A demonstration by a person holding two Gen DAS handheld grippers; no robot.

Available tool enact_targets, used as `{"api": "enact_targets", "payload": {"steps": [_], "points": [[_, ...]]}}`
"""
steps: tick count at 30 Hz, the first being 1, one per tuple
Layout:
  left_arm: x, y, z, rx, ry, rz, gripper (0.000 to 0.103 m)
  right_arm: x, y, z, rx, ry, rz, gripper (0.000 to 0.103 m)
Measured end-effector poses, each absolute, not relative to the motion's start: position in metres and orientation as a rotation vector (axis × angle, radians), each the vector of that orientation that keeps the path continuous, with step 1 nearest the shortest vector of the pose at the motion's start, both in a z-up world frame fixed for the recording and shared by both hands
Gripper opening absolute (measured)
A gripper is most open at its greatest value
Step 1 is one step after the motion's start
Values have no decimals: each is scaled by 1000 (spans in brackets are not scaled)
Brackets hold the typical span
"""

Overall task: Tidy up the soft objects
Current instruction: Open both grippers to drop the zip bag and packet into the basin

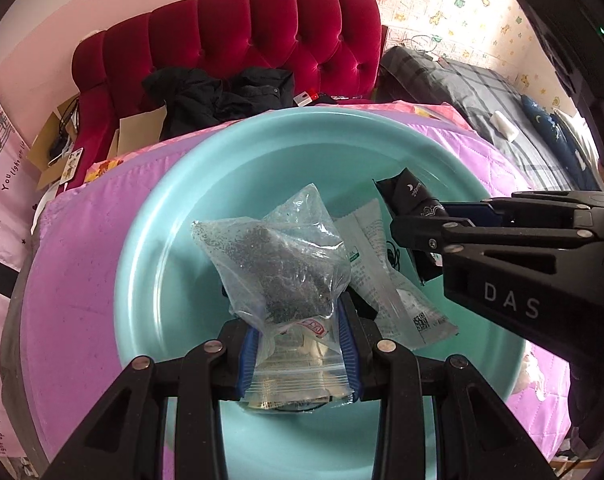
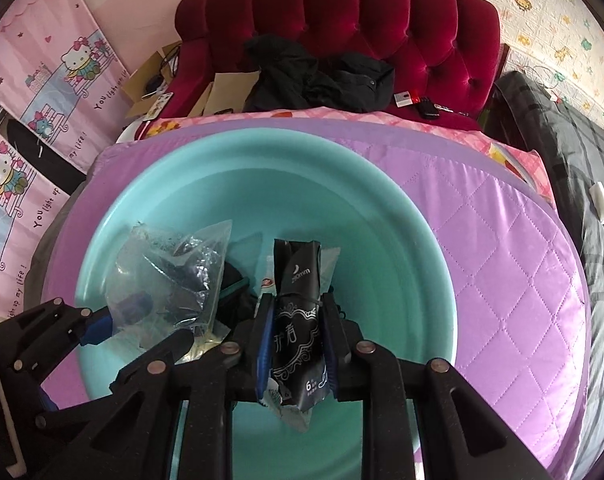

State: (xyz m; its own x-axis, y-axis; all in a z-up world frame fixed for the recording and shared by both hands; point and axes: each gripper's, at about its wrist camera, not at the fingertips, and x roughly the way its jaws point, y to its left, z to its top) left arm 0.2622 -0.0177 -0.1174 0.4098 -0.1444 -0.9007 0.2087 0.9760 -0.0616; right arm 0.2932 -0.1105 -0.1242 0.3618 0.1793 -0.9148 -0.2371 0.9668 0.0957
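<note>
A large teal basin [image 1: 174, 216] [image 2: 381, 216] sits on a purple quilted cover. My left gripper [image 1: 300, 312] is shut on a clear zip bag [image 1: 286, 264] holding dark grains, raised over the basin; the bag also shows in the right wrist view [image 2: 170, 276]. My right gripper [image 2: 296, 304] is shut on a black sachet pack [image 2: 298, 320] over the basin; it also shows in the left wrist view [image 1: 411, 200]. A white-green packet [image 1: 385, 276] lies in the basin between them.
The purple quilted cover [image 2: 501, 260] surrounds the basin. A red tufted sofa [image 1: 262, 28] with black clothing [image 1: 222, 96] stands behind. A grey plaid blanket [image 1: 501, 120] lies at the right. Pink cartoon curtains [image 2: 34, 120] hang at the left.
</note>
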Motion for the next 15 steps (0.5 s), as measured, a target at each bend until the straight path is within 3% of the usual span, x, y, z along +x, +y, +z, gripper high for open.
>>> {"api": "enact_targets", "payload": {"steps": [7,9,11,13,15], "points": [[261,-19,-112,76,1105,-205,43,294,-111,-119,-34,1154,280,30],[260,-20,-113,78,1111,-198,53,294,-109,-117,-36,1150,286,38],[259,-19,-111,79,1108,-189,85,293,-109,-114,-42,1142,268,51],[257,-18,-109,73,1094,-178,94,292,-110,-110,-39,1133,257,53],[255,-16,-107,78,1089,-167,99,290,-111,-107,-45,1124,242,67]]}}
